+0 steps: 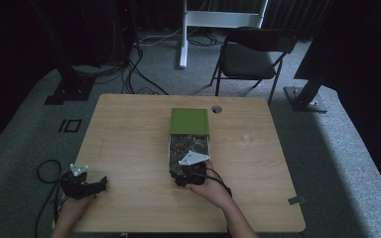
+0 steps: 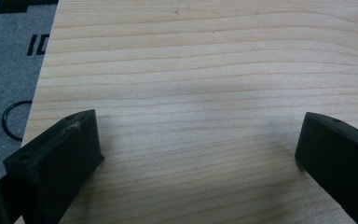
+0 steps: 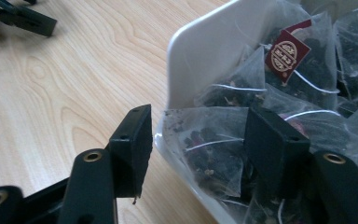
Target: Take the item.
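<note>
1. The left gripper rested at the near left corner of the table, held by the left hand; its jaws stood released, wide apart over bare wood, with nothing between them

2. The right gripper, held by the right hand, sat at the near end of the white tray, well apart from the left gripper

3. In the right gripper view, the jaws were half closed around a tea bag at the tray's near corner. One jaw stood outside the tray wall, the other inside among the bags. Whether the pads pressed the tea bag cannot be told

4. The tea bag lay inside the tray, against its near wall, touching other mesh bags of dark leaves. A red tag on a string lay on the bags farther in

5. Beyond the tray, a green lid lay flat, adjoining the tray's far end

6. Past the table, a folding chair stood on the grey carpet
</note>
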### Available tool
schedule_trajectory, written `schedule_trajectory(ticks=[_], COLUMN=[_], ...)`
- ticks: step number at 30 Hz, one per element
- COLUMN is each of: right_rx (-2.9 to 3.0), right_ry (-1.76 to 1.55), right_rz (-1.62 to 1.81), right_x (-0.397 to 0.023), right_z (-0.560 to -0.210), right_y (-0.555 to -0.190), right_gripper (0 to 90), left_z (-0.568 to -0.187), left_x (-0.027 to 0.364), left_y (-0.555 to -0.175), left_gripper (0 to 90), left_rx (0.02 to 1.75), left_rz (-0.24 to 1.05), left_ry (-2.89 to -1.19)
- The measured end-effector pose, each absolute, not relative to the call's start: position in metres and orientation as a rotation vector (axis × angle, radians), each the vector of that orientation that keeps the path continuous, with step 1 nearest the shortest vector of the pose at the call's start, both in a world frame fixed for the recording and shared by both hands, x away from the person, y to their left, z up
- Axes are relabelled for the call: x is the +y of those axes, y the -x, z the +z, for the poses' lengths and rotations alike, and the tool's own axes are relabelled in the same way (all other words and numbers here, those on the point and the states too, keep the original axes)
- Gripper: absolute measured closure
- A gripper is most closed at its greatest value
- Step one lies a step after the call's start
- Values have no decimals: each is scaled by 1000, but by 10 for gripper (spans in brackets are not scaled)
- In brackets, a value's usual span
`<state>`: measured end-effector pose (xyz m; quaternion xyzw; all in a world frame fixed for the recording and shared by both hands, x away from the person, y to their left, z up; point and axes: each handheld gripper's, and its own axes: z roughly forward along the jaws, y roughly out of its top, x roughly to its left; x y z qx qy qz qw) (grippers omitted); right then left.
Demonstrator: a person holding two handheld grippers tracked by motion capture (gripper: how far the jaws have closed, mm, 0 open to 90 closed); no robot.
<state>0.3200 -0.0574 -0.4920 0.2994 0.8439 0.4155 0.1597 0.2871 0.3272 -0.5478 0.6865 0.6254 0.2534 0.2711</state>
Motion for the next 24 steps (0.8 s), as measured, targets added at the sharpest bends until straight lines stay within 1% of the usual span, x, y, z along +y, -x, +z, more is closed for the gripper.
schedule_trajectory(ticks=[4, 7, 9, 11, 12, 17, 21, 24], right_rx=[2420, 2420, 2426, 2425, 2425, 2439, 2452, 2471], right_ry=[-859, -871, -872, -866, -857, -861, -871, -839], right_rz=[1144, 1152, 1152, 1120, 1091, 1122, 1153, 1163], right_x=[-56, -57, -57, -58, -59, -62, -64, -64], right_z=[-496, -496, -496, -495, -496, -498, -494, -489], right_y=[-321, -322, -323, -325, -327, -330, -330, -328], right_gripper=[441, 466, 500, 605, 633, 674, 737, 744], left_z=[-548, -548, -548, -548, -548, -548, -548, -548], left_x=[327, 327, 327, 327, 327, 327, 327, 327], left_y=[-287, -287, -287, -287, -287, -287, -287, -287], left_gripper=[5, 5, 5, 5, 5, 5, 5, 5], left_rx=[1684, 1685, 1684, 1684, 1684, 1684, 1684, 1684], left_rz=[682, 682, 682, 682, 682, 682, 682, 682], left_ry=[-1849, -1849, -1849, -1849, -1850, -1849, -1849, -1849])
